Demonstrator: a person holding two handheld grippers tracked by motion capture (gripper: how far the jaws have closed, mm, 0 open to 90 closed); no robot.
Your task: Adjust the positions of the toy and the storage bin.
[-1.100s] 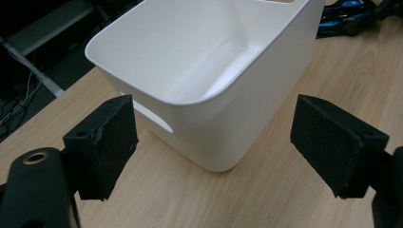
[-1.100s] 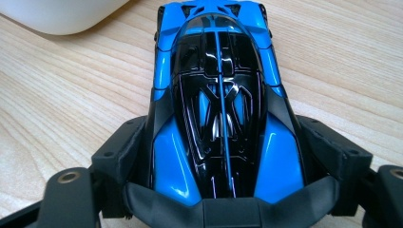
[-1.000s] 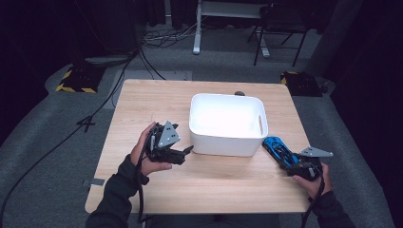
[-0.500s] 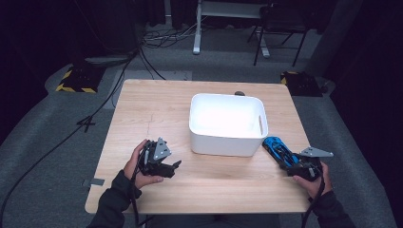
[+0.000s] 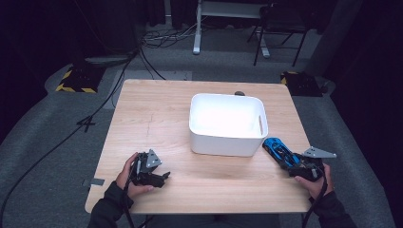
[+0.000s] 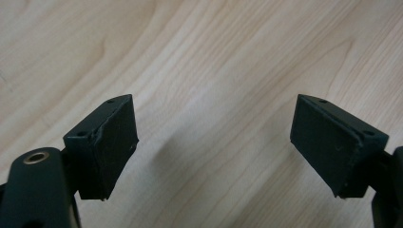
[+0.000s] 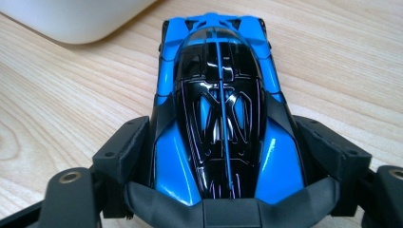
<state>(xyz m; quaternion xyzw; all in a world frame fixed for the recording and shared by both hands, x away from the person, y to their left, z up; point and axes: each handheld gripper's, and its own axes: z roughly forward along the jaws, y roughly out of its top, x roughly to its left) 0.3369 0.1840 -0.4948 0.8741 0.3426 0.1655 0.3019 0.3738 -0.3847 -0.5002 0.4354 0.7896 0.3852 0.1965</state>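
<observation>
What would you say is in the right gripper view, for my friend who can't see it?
A shiny blue and black toy car is squeezed between the right gripper's two black jaws, its far end pointing away from the camera. It sits on a light wooden table, with the rounded corner of a white bin just beyond it.

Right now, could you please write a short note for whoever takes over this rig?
Right gripper: fingers shut on the sides of the blue and black toy car, which sits on the light wooden table beside the near right corner of the white rectangular plastic bin.
Left gripper: fingers open with nothing between them, low over bare tabletop at the near left.
Done: car grasped.
Left: the car is not yet in the bin; lifting it over the rim looks like the likely next step.
</observation>
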